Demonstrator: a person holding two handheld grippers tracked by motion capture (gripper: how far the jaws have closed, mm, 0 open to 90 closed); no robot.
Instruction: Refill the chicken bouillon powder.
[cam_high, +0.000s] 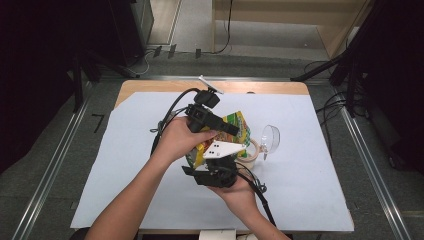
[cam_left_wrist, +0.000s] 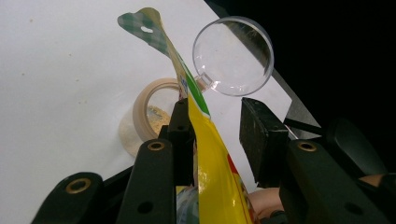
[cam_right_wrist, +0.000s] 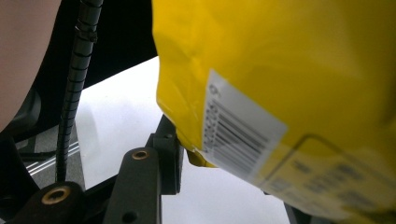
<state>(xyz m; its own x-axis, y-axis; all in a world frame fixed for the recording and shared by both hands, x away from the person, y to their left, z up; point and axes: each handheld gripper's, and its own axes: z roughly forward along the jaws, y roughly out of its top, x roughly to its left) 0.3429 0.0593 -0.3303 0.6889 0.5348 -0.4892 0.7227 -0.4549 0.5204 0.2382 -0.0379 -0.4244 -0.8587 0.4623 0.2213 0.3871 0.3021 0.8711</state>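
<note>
I am working in what looks like a lab or recording studio: a wooden worktop (cam_high: 150, 89) covered with a plain white sheet (cam_high: 125, 165) stands on grey carpet, metal floor rails (cam_high: 55, 165) run along both sides, black stand legs (cam_high: 332, 67) and loose cables (cam_high: 332, 107) lie around it, and dark curtains hang at the edges.

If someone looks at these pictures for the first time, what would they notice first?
Probably the bright yellow snack bag, held up over the middle of the white table sheet between the left gripper and the right gripper. Just right of it lie a clear plastic scoop and a tape roll.
</note>
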